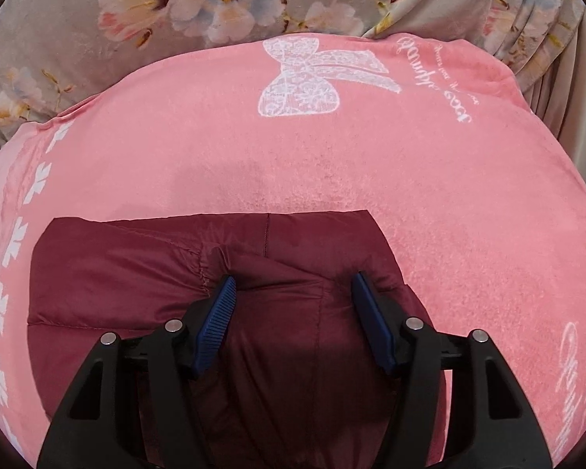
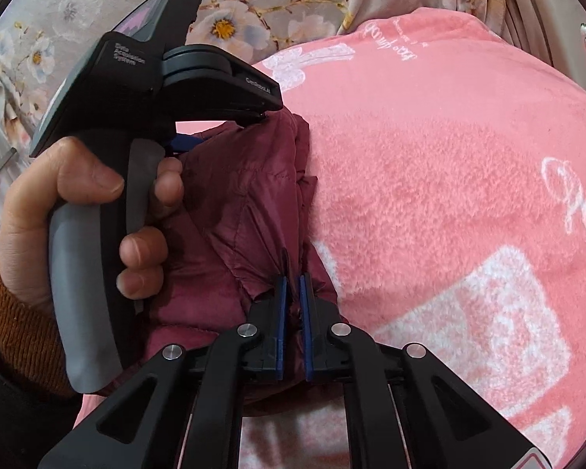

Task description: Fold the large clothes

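A maroon quilted jacket (image 1: 175, 273) lies folded on a pink fleece blanket (image 1: 332, 164). My left gripper (image 1: 293, 285) is open, its blue pads (image 1: 218, 312) resting on top of the jacket with a fabric ridge between them. In the right wrist view the jacket (image 2: 246, 203) lies at centre left. My right gripper (image 2: 292, 281) is shut on a bunched edge of the jacket. The left gripper's black body (image 2: 156, 78), held by a hand (image 2: 78, 203), sits over the jacket's far part; its fingertips are mostly hidden.
The pink blanket with a white bow print (image 1: 308, 78) covers the work surface and extends right (image 2: 449, 176). Behind it hangs a grey floral cloth (image 1: 175, 11) and beige curtain folds (image 1: 558, 90).
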{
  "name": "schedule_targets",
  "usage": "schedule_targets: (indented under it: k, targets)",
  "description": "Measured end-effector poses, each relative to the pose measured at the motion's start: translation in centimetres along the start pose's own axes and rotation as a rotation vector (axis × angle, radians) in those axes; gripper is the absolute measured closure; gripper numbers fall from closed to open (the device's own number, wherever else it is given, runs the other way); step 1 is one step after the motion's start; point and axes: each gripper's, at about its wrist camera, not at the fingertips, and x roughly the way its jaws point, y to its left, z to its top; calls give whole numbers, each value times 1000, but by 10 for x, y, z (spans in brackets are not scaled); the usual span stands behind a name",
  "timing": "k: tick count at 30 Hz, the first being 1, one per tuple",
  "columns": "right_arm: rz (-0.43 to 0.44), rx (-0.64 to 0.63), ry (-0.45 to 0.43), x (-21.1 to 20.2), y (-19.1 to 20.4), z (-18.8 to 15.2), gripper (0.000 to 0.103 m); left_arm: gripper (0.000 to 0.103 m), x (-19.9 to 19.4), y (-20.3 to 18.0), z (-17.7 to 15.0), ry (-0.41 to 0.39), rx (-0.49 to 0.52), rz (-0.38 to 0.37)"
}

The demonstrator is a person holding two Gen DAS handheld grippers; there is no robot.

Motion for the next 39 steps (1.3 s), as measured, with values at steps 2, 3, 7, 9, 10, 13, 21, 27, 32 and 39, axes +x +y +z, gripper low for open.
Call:
schedule_targets:
  k: [2,3,7,9,10,13,21,27,32,39]
  targets:
    - [-20,-25,-3,2,3,-2,97,43,6,-2,-3,-11,9,14]
    - [-30,-38,-5,4,4,-4,97,43,8,-3,-5,-17,12,21]
    - [-54,-74,-9,6,7,-7,97,43,15,-3,-11,-42,24,34]
    - [-58,-86,-5,5,8,-7,97,43,17,-1,-14,-61,22,40]
    - [-57,-90,-3,5,8,-8,97,43,18,0,-16,-68,20,36]
    - [-62,-106,7,4,10,-8,97,43,18,4,-20,-96,5,16]
    - [-62,-105,40,7,14,-3,97,43,9,11,-28,-146,-23,-4]
    - [-83,-105,23,-11,15,7,75,43,-33,31,-45,-165,-77,-41]
    - [-49,-63,-17,-28,14,16,56,40,-80,59,-65,-191,-113,10]
    - [-42,-68,-44,-27,30,36,41,21,-114,110,-90,-166,-173,98]
